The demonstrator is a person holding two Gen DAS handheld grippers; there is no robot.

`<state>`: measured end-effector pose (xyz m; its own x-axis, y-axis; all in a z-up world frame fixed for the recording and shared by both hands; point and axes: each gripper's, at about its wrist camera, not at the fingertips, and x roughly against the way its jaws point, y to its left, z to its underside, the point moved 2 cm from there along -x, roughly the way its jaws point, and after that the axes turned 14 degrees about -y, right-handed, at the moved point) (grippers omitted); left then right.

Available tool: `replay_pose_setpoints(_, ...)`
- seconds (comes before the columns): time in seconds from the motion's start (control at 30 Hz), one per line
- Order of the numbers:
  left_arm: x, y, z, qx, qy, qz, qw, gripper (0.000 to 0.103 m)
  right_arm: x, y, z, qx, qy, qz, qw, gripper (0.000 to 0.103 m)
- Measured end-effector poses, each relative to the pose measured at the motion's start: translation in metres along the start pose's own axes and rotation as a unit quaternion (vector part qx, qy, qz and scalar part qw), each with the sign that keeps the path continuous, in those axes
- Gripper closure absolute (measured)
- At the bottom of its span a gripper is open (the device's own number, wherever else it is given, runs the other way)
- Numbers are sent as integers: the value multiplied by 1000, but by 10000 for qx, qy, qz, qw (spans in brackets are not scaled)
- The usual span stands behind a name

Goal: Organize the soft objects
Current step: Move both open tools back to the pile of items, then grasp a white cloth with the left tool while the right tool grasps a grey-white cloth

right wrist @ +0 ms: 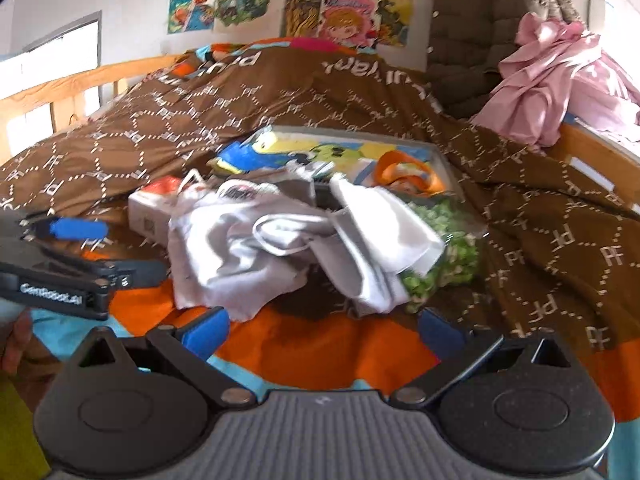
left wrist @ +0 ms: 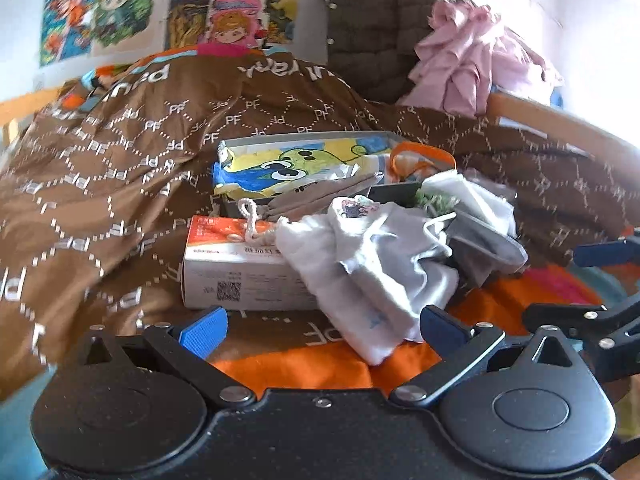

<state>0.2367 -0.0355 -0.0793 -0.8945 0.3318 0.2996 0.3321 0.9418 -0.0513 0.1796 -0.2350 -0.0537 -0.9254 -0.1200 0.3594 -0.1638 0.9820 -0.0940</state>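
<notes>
Bed w/ brown "PF"-print quilt (left wrist: 120, 168), orange/teal patches near the cams. Mid-bed sits a heap of soft stuff. Main item: white cloth drawstring pouch (left wrist: 372, 264), crumpled, soft folds, small colour print near its top, lying partly over a white/orange carton (left wrist: 240, 264) w/ a QR code on its side. A knotted white cord (left wrist: 250, 220) drapes across the carton top. Just right of the pouch: grey fabric piece (left wrist: 488, 248) and a folded white cloth (left wrist: 472, 196). In the right wrist view a clear bag of green bits (right wrist: 448, 256) lies under that white cloth.

Behind the heap: open box (left wrist: 304, 140) holding cartoon-print fabric (left wrist: 292, 168), yellow/blue/green, plus an orange-trim item (left wrist: 420, 160) at its right end.

Left gripper (left wrist: 322, 326): jaws spread wide, nothing btwn them, right blue pad just touching or overlapping the pouch's lower edge, can't tell which. Right gripper (right wrist: 324, 326): also spread wide, empty, hovering in front of the heap.

Pink cloth bundle (left wrist: 468, 60) and dark puffer jacket (left wrist: 376, 28) at far end.
</notes>
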Motion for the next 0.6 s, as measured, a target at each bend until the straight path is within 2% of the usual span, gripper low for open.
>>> replay_pose_setpoints(0.27,-26,13,-5,-138,284,629,9975,1,-15,11,6,-43,79,-345,9994,0)
replay_pose_setpoints(0.4,-31,23,-4,178,264,657,9973,1,-23,18,8,98,-67,-346,9993,1)
replay_pose_setpoints(0.6,-35,30,-1,193,267,773,9965,2,-38,27,10,206,-242,-370,9988,4)
